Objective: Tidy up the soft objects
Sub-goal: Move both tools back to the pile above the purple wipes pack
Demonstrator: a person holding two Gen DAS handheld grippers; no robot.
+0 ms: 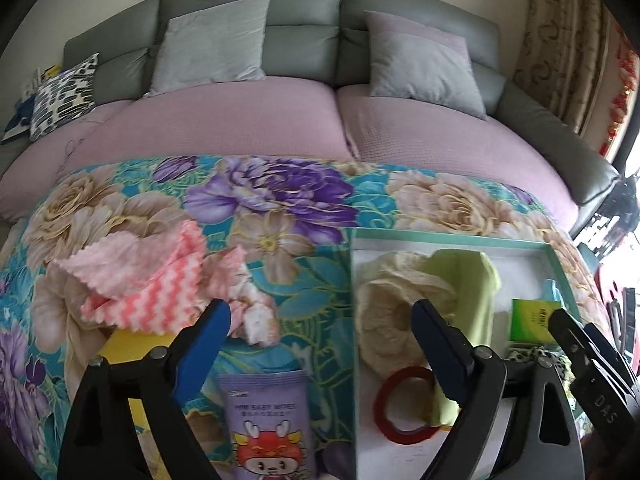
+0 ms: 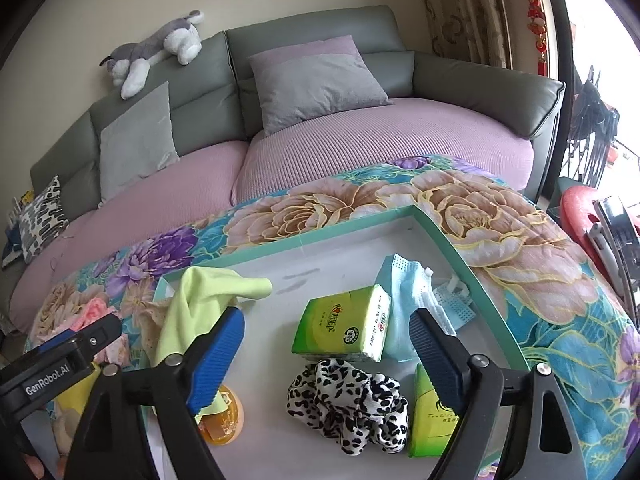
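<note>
A teal-rimmed tray point(image 1: 448, 236) point(image 2: 344, 226) lies on the floral blanket. It holds a cream cloth point(image 1: 384, 300), a lime cloth point(image 1: 468, 280) point(image 2: 200, 300), a green tissue pack point(image 2: 344, 324) point(image 1: 532, 320), a blue face mask point(image 2: 408, 300), a leopard scrunchie point(image 2: 352, 404), a second green pack point(image 2: 430, 420) and a red ring point(image 1: 404, 404). Outside it lie a pink-and-white wavy cloth point(image 1: 140, 276), a crumpled pink floral cloth point(image 1: 248, 300) and a purple wipes pack point(image 1: 268, 420). My left gripper point(image 1: 320, 312) is open and empty over the tray's left rim. My right gripper point(image 2: 326, 336) is open and empty above the tissue pack.
A yellow item point(image 1: 124, 344) lies under the pink cloth. An orange round object point(image 2: 224, 420) sits in the tray's near left. Behind the blanket is a grey sofa with mauve seat covers point(image 1: 240, 120), grey cushions point(image 1: 212, 48) and a plush dog point(image 2: 156, 48). A red stool point(image 2: 580, 216) stands right.
</note>
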